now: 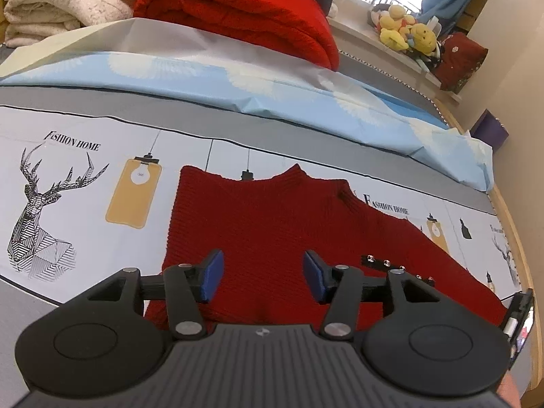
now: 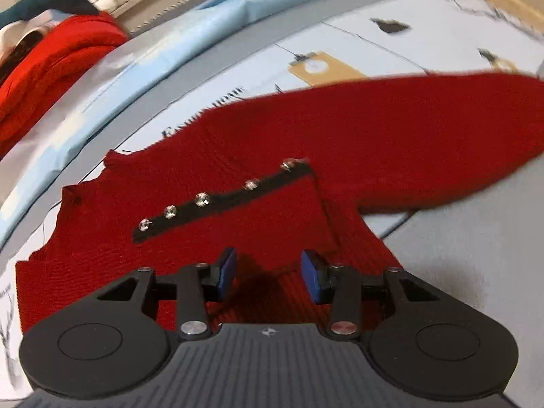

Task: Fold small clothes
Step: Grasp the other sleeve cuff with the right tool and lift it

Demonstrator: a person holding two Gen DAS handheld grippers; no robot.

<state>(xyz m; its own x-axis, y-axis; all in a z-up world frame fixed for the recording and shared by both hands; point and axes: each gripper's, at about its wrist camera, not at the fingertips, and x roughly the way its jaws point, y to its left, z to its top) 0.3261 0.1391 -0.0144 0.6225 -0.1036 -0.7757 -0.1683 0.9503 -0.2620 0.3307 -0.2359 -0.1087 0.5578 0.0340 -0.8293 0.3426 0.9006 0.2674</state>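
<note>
Left tongs (image 1: 263, 280) fill the bottom of the left wrist view, blue pads (image 1: 213, 273) well apart with nothing between them, hanging over the lower part of a red knit sweater (image 1: 272, 224). It lies flat on a printed cloth (image 1: 85, 183) showing a deer, lamps and "Fashion Home", its neckline turned away from the camera. A black strip with shiny studs (image 1: 386, 262) sits to the right of the tongs. Beyond lie a pale blue sheet (image 1: 238, 85), a folded red blanket (image 1: 244, 10), cream towels (image 1: 51, 3) and yellow plush toys (image 1: 408, 32) on a ledge.

Right tongs (image 2: 268, 273) take up the near edge of the right wrist view, also wide open and gripping nothing, over the sweater's (image 2: 238, 231) ribbed hem. The studded strip (image 2: 217, 199) runs diagonally just ahead of them. One sleeve (image 2: 425, 136) stretches out to the right, blurred, across the cloth (image 2: 340, 44). The red blanket (image 2: 51, 68) shows at upper left.
</note>
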